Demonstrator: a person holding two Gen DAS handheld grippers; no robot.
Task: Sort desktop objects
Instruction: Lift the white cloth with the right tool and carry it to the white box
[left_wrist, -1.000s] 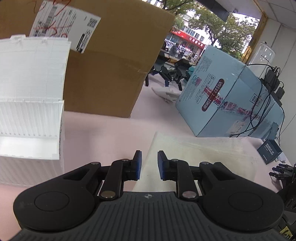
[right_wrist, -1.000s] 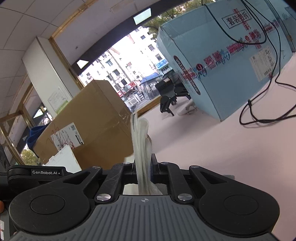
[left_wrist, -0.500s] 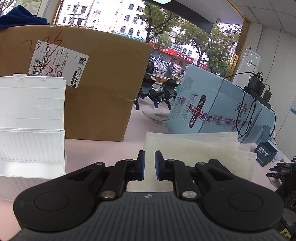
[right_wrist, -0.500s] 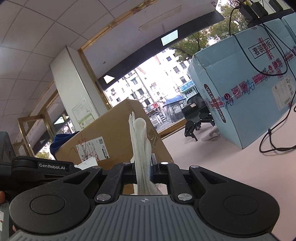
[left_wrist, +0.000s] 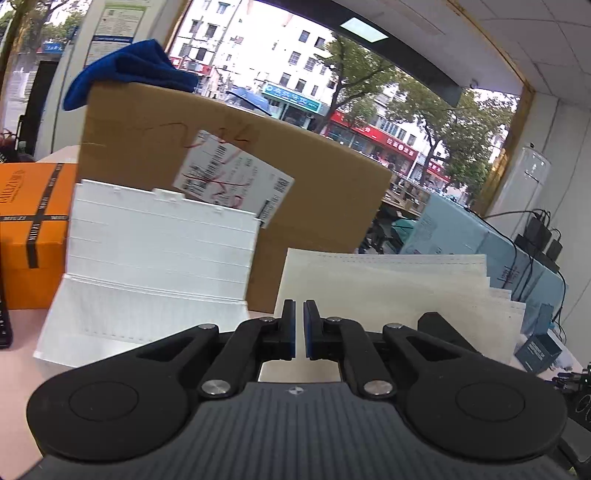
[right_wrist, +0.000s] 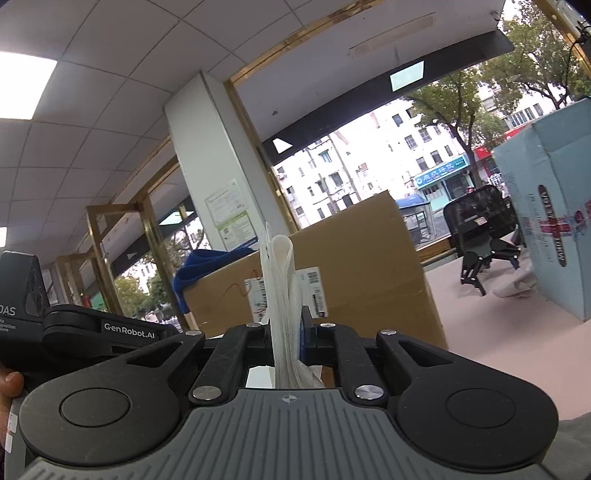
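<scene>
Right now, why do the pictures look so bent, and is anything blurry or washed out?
Left wrist view: the fisheye lens bows the window frame; the shipping label on the cardboard box is smeared with blur. Right wrist view: the ceiling light is blown out white, and the bright street outside looks pale.

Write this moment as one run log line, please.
right gripper: shut on masks, held edge-up | left gripper: near shut, empty | white box: open, left of masks

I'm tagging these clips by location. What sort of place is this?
Probably a street-level office or shop workroom: a pink desktop crowded with a brown shipping carton and pale blue boxes, a tiled ceiling with panel lights, and big windows facing storefronts.
</scene>
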